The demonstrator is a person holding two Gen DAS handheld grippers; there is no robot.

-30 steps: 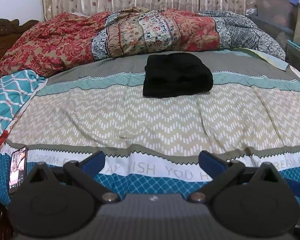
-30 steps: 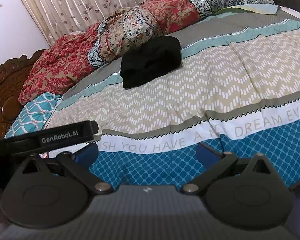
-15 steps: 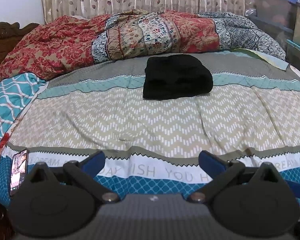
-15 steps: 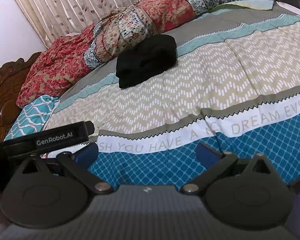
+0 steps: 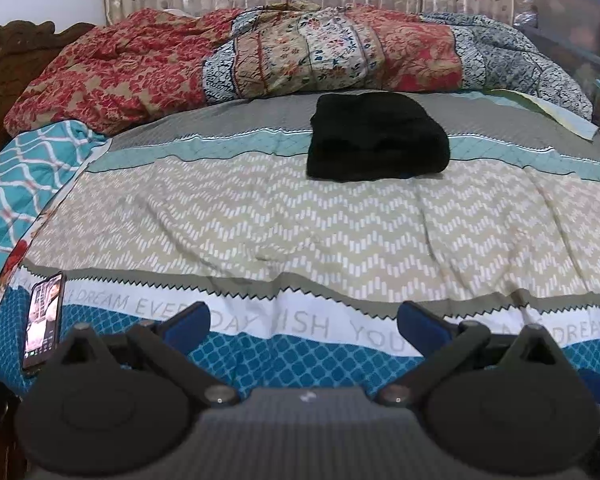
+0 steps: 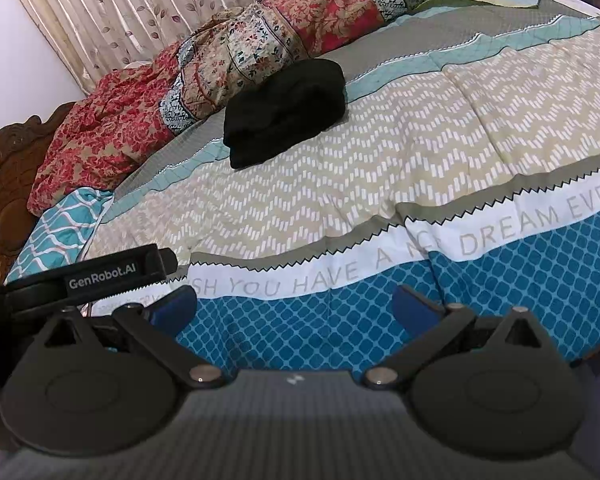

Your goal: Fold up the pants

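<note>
Black pants (image 5: 376, 136) folded on bed (image 5: 300, 232) | well beyond both jaws | L+R jaws spread, empty

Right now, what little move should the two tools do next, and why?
Probably just pull both back and stop. The black pants already lie in a neat folded bundle on the bedspread, far from the left tool and the right tool. Both are open and hold nothing, so the folding looks finished.

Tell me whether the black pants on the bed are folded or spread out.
Folded. The black pants sit as one compact, thick bundle with stacked layers on the bedspread, no legs stretched out.
</note>
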